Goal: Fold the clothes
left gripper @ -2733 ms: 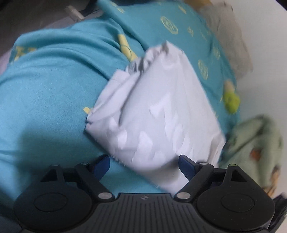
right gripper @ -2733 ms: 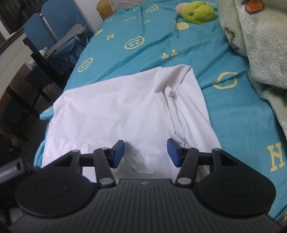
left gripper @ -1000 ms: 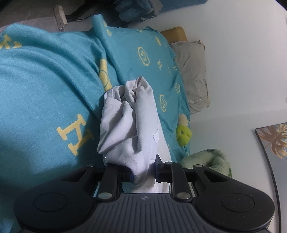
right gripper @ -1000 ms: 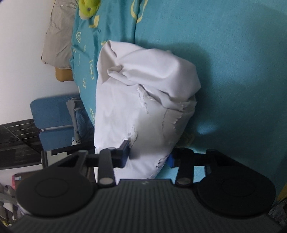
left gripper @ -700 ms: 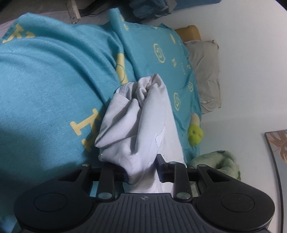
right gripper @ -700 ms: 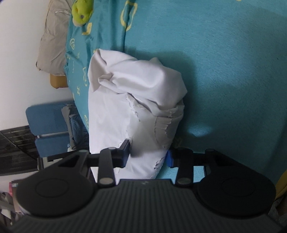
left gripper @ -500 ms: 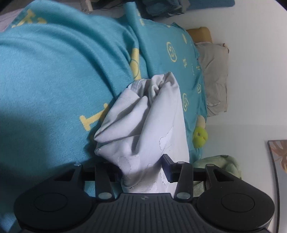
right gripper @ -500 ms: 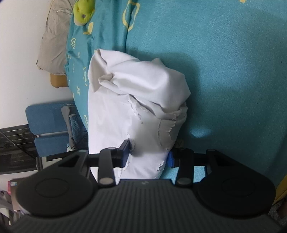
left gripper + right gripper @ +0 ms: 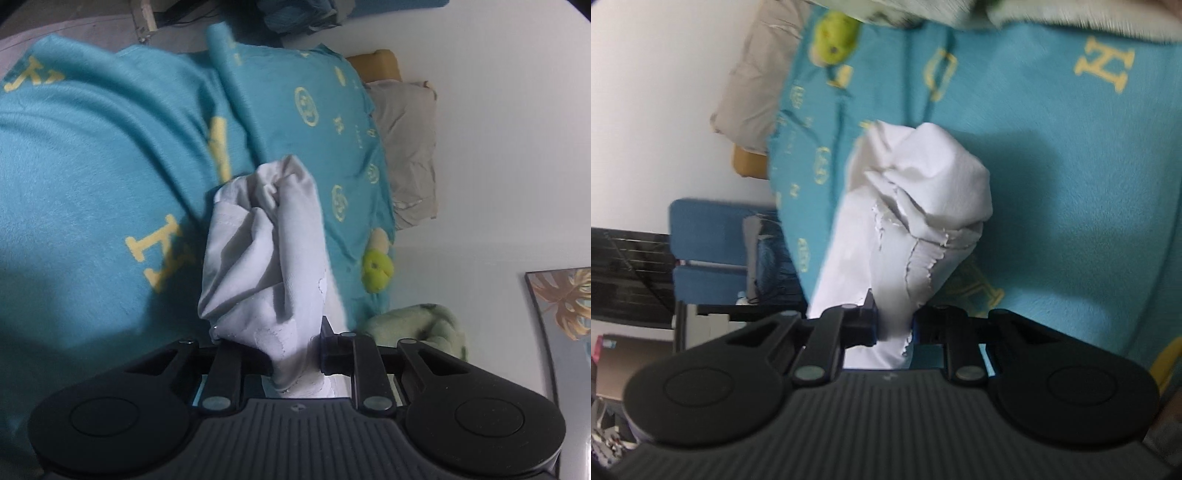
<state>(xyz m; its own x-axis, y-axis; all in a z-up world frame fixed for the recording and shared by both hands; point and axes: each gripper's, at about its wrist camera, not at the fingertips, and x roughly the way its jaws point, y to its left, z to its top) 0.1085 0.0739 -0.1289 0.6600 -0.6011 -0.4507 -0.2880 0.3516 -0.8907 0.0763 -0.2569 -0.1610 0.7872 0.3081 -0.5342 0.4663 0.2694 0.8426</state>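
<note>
A white garment (image 9: 266, 258) with a cracked print lies bunched and rolled on the teal bedsheet (image 9: 92, 166). One end of it is lifted into my left gripper (image 9: 293, 350), whose jaws are closing with the cloth pinched between the pads. In the right wrist view the same white garment (image 9: 923, 192) hangs as a crumpled bundle from my right gripper (image 9: 894, 328). Its jaws are closing too, and the pads press on a gathered fold. The stretch of cloth between the two grips is hidden.
A green plush toy (image 9: 375, 269) and a beige pillow (image 9: 406, 147) lie at the head of the bed by the white wall. A pale green fleece blanket (image 9: 417, 325) is heaped near the toy. A blue chair (image 9: 713, 243) stands beside the bed.
The right jaws narrowed onto the cloth, and that gripper rose and rolled. The left jaws spread half a second ago and pinched the cloth again.
</note>
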